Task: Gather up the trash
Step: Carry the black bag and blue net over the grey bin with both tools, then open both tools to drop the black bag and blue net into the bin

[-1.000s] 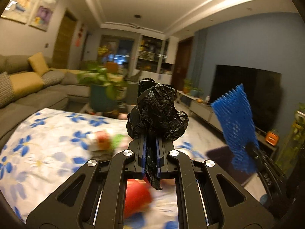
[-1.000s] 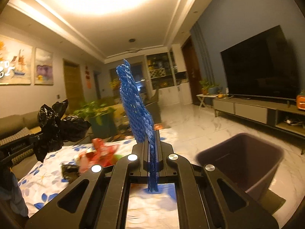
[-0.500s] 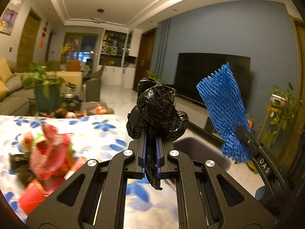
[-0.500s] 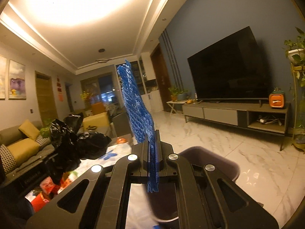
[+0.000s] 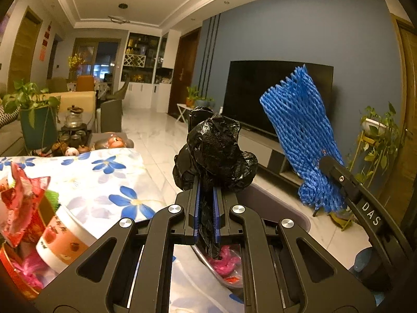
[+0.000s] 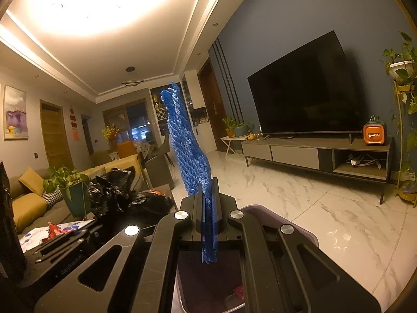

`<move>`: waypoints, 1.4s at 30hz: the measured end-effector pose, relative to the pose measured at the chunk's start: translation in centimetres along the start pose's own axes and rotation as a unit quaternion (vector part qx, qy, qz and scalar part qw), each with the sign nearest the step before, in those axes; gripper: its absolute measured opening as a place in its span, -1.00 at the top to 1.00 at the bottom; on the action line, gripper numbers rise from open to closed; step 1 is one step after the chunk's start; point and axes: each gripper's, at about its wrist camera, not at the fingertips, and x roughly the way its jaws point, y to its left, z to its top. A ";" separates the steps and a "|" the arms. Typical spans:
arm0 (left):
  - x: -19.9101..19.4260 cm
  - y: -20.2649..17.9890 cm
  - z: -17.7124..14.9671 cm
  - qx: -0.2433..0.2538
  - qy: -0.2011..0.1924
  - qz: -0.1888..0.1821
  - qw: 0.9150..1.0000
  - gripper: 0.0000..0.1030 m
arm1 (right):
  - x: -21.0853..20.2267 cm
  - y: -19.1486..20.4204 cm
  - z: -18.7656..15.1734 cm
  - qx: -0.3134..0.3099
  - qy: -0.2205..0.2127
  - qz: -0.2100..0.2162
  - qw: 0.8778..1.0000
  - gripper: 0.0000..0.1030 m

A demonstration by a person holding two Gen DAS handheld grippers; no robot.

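The left gripper has its jaws closed on a crumpled black bag. The bulk of the bag bulges out ahead of the jaws, and a thin tail of it hangs back between the 2 blue pads toward the camera. The right gripper has its jaws closed on a blue foam net, which stands up edge-on above the jaws and leans slightly to their left; a short end pokes out behind them.

A bin sits directly below and just ahead of the left jaws, its rim showing to their right. Inside it, under the jaws, lie pink scraps. From the right wrist, the same bin lies below the right jaws, with its dark inside visible between the gripper's arms.

To the left of the left jaws is a table with a flowered cloth. On it, well to the left of the jaws and lower, lie a paper cup on its side, a red wrapper and a red tin.

In the left wrist view the right gripper holds the net to the right of the left jaws, near them and at about the same height, over the far side of the bin. From the right wrist, the bag sits to the left of the right jaws, near them.
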 end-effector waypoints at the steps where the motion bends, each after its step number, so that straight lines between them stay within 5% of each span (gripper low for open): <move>1: 0.4 0.1 -0.1 -0.001 0.003 -0.003 1.000 0.85 | 0.3 -0.2 0.2 0.000 0.001 0.000 1.000 0.91; 18: 3.3 -0.2 -0.9 -0.005 0.030 -0.019 0.999 0.84 | 1.3 0.0 0.4 0.004 0.018 0.001 1.000 0.90; 20: 3.6 -0.2 -1.1 -0.008 0.034 -0.020 0.999 0.84 | 1.2 0.0 0.6 0.007 0.016 0.002 1.000 0.65; 30: 5.2 -0.7 -1.8 -0.003 0.058 -0.031 0.998 0.78 | 1.1 0.0 0.7 0.013 0.012 -0.005 1.000 0.40; 33: 5.8 -0.8 -2.3 0.002 0.071 -0.030 0.997 0.37 | 0.5 0.1 0.5 0.013 0.009 -0.009 1.000 0.13; 35: 5.6 -0.6 -2.6 -0.001 0.070 -0.032 0.997 -0.13 | 0.0 0.1 0.5 0.016 0.006 -0.009 1.000 0.06; 42: 3.7 0.8 -2.7 -0.009 0.057 -0.011 0.998 -0.46 | -1.2 0.6 0.3 0.017 0.007 -0.012 1.000 -0.17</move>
